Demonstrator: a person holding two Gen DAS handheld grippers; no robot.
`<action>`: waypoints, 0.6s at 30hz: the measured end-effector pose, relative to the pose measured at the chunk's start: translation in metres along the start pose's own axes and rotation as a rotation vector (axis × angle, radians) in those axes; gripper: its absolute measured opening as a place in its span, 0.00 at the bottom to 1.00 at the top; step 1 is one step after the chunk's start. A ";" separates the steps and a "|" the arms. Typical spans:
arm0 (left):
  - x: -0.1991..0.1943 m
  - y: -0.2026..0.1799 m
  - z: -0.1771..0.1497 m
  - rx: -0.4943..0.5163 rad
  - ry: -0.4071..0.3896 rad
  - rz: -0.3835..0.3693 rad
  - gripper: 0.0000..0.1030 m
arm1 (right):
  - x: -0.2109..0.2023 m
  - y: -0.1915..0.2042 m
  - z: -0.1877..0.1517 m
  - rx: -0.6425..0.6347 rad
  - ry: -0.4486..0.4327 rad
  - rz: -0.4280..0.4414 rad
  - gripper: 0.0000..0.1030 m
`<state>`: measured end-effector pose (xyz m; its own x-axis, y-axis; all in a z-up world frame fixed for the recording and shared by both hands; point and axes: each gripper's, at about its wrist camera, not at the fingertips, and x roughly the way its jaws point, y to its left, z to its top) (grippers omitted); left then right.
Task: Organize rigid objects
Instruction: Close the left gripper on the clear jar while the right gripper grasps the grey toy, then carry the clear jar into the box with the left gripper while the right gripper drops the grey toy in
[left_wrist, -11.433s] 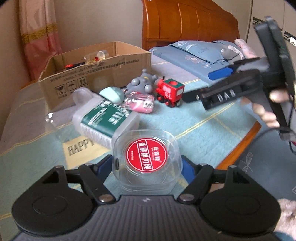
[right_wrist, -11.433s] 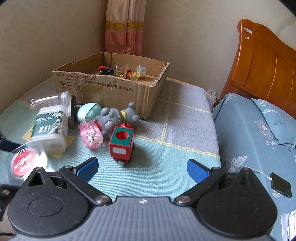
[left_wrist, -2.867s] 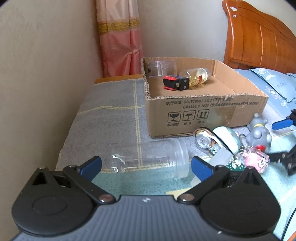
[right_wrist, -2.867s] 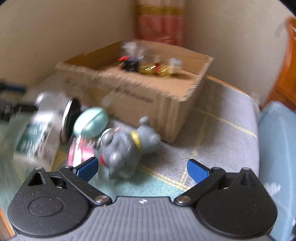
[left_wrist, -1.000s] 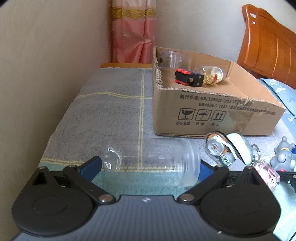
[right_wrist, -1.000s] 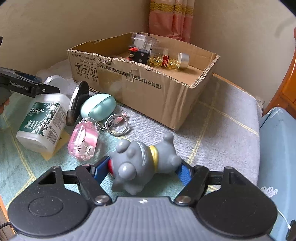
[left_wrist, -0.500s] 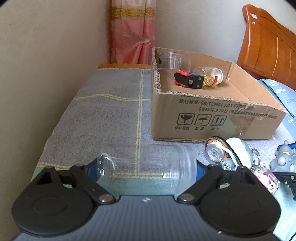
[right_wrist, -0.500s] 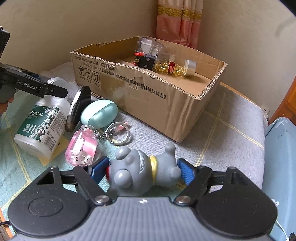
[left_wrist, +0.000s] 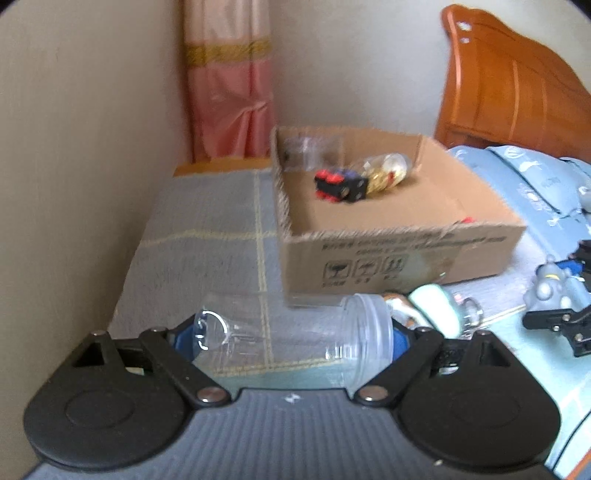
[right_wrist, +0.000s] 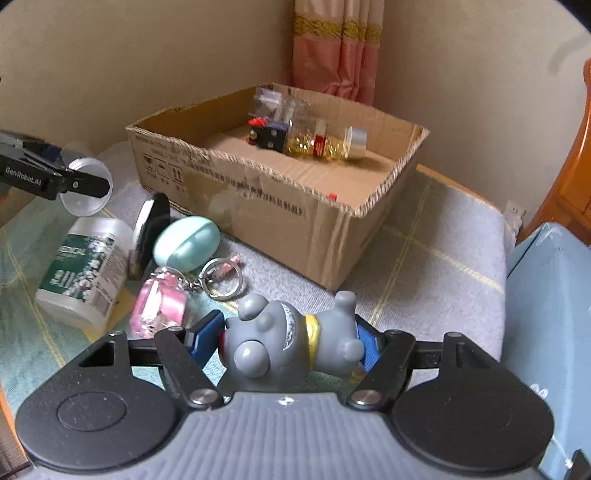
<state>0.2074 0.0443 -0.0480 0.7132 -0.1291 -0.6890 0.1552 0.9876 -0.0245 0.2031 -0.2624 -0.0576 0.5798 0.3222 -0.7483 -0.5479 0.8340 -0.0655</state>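
Note:
My left gripper (left_wrist: 291, 338) is shut on a clear plastic jar (left_wrist: 314, 332), gripped end to end and held above the cloth. The right wrist view shows that gripper (right_wrist: 55, 177) at far left with the jar's open mouth (right_wrist: 86, 188) facing the camera. My right gripper (right_wrist: 286, 336) is closing on a grey toy figure (right_wrist: 280, 343) lying on its side, and both blue pads touch it. The cardboard box (left_wrist: 388, 258) stands behind. It holds a black and red toy car (left_wrist: 341, 186), a bottle of yellow capsules (left_wrist: 388, 171) and a clear container (left_wrist: 306, 147).
On the cloth before the box lie a white labelled jar (right_wrist: 88, 266), a black-rimmed round mirror (right_wrist: 151, 229), a mint oval case (right_wrist: 186, 243) and a pink keychain (right_wrist: 160, 306). A wall runs along the left. The bed (left_wrist: 535, 173) and its wooden headboard (left_wrist: 517, 92) are at right.
My left gripper's jaws came in onto the clear jar and raised it off the cloth. The right jaws narrowed around the grey toy, which stayed in place.

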 end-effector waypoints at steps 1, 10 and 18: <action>-0.005 -0.002 0.003 0.010 -0.008 -0.007 0.88 | -0.005 0.001 0.002 -0.012 -0.005 0.000 0.75; -0.043 -0.028 0.045 0.096 -0.117 -0.063 0.88 | -0.041 0.008 0.035 -0.085 -0.055 0.007 0.75; -0.016 -0.048 0.093 0.142 -0.132 -0.086 0.88 | -0.057 0.000 0.081 -0.054 -0.132 0.009 0.75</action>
<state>0.2515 -0.0093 0.0315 0.7752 -0.2324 -0.5874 0.3073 0.9511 0.0293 0.2192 -0.2444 0.0386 0.6469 0.3884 -0.6562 -0.5831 0.8065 -0.0975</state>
